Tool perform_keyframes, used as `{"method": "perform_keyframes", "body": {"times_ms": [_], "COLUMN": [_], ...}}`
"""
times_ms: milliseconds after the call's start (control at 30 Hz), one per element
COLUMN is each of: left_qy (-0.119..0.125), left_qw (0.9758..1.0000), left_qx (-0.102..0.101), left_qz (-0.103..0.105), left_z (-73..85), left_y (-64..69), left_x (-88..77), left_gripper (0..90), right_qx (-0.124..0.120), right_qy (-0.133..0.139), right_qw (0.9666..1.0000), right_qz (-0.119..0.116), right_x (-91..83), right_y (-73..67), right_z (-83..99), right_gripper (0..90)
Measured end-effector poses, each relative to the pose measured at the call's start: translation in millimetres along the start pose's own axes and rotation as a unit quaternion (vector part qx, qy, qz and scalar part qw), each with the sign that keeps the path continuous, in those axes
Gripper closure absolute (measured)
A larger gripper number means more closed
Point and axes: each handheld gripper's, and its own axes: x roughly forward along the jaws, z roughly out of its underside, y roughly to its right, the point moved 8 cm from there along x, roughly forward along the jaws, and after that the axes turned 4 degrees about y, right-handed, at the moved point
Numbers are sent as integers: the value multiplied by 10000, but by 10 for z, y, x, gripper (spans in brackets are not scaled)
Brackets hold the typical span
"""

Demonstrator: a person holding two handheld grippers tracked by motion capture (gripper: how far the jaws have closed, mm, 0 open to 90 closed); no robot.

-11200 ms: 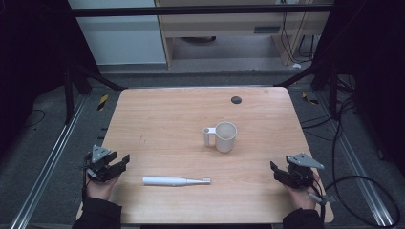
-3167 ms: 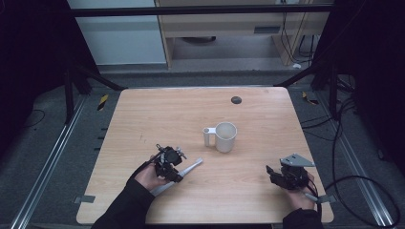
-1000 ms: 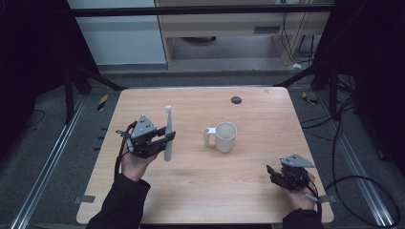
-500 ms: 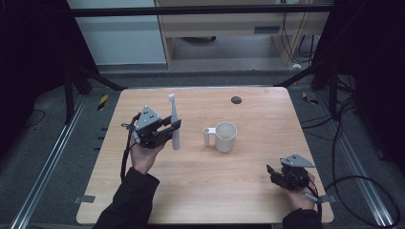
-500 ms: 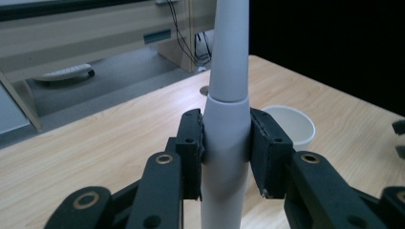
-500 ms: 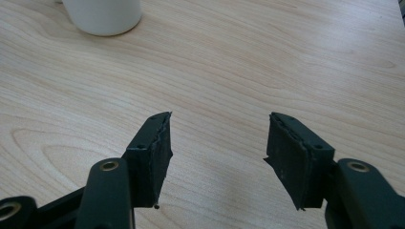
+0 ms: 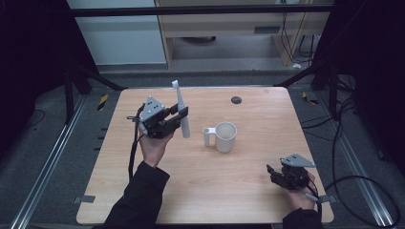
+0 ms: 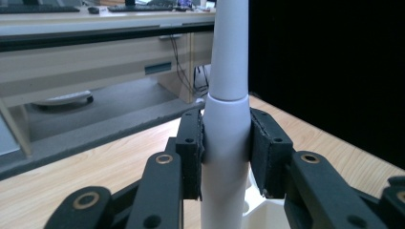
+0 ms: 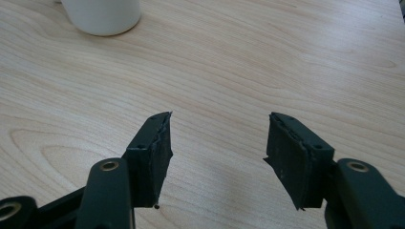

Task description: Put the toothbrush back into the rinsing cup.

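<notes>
My left gripper (image 7: 180,116) is shut on a white electric toothbrush (image 7: 181,109), held upright above the table left of the mug. In the left gripper view both pads press the toothbrush (image 8: 225,143) handle, and its neck runs up out of the frame. A white mug (image 7: 224,137) stands near the table's middle with its handle turned toward the left gripper; its rim (image 8: 260,210) peeks out below the jaws. My right gripper (image 7: 276,172) rests low at the table's front right, open, with bare wood between its jaws (image 9: 217,143).
The wooden table (image 7: 248,191) has a small dark round spot (image 7: 236,99) near its far edge. The mug's base (image 9: 102,16) lies at the top left of the right gripper view. Black frame bars and grey floor surround the table.
My left gripper has carried the upright toothbrush to the right, toward the mug, and a little higher. The right gripper has stayed where it was.
</notes>
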Motion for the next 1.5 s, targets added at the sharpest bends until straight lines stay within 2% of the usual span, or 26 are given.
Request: {"method": "perform_keyframes", "body": {"times_ms": [500,900,1167,1500], "left_qy": [168,164,119,-12], "left_qw": [9994,9985,9979,9978], "left_qx": [-151,-78,-64,-95], "left_qz": [266,508,632,649], "left_z": [-105,-172,-150,-62], "left_y": [213,459,583,614], "left_x": [287,506,686,901], "left_gripper": [664,664,664,665], "right_qx": [19,48,47,36], "right_qy": [-15,-10,2,20], "right_qw": [10000,10000,10000,10000], "right_qz": [-8,-32,-32,-38], "right_x": [8,4,1,3], "right_y": [3,7,16,21], "right_z": [6,6,7,8], "right_gripper": [414,415,416,417]}}
